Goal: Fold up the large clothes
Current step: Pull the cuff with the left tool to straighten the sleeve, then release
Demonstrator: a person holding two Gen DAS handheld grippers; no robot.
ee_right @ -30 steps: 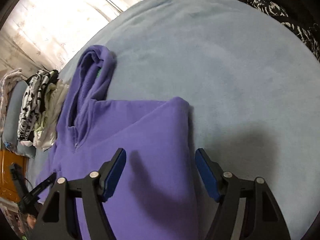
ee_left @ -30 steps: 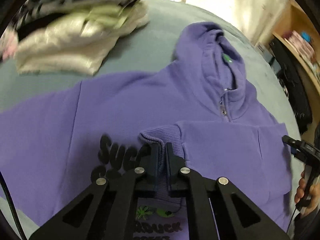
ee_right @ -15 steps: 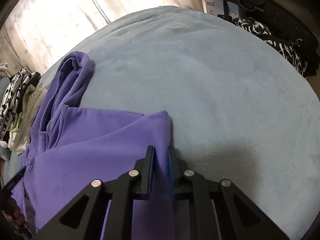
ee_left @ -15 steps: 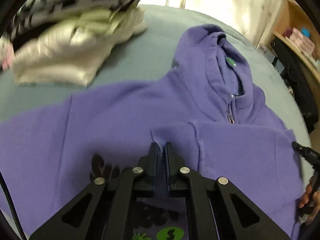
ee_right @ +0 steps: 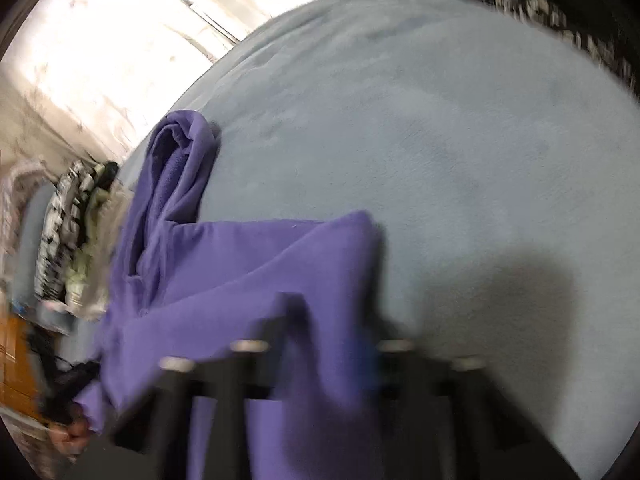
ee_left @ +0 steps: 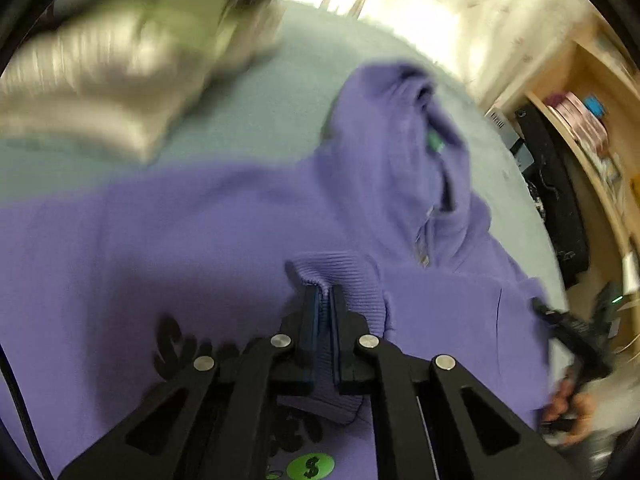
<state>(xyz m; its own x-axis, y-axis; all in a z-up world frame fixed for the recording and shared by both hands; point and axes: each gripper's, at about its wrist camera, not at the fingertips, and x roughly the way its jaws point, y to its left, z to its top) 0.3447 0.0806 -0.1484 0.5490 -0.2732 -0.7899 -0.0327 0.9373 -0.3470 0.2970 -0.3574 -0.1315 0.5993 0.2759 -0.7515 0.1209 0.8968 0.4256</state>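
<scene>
A purple hoodie (ee_left: pixel 200 232) lies front up on the blue-grey bed (ee_right: pixel 440 120), its hood (ee_left: pixel 400 128) pointing away. One sleeve is folded across the chest. My left gripper (ee_left: pixel 325 292) is shut on that sleeve's ribbed cuff (ee_left: pixel 356 276), just above the black chest print. In the right wrist view, which is blurred, my right gripper (ee_right: pixel 332 320) is shut on the hoodie's folded side edge (ee_right: pixel 320 248), and the cloth bunches up over its fingers. The right gripper (ee_left: pixel 576 332) and the hand holding it also show at the left wrist view's right edge.
A stack of folded pale and black-and-white clothes (ee_left: pixel 120 64) sits on the bed beyond the hoodie's spread sleeve. A wooden shelf (ee_left: pixel 580 112) and dark bags (ee_left: pixel 556 184) stand off the bed's far side. Bare bedding (ee_right: pixel 480 200) stretches to the right of the hoodie.
The right gripper's jaws went from wide open astride the hoodie's side edge to shut on it, and the cloth has risen. The left gripper kept hold of the cuff.
</scene>
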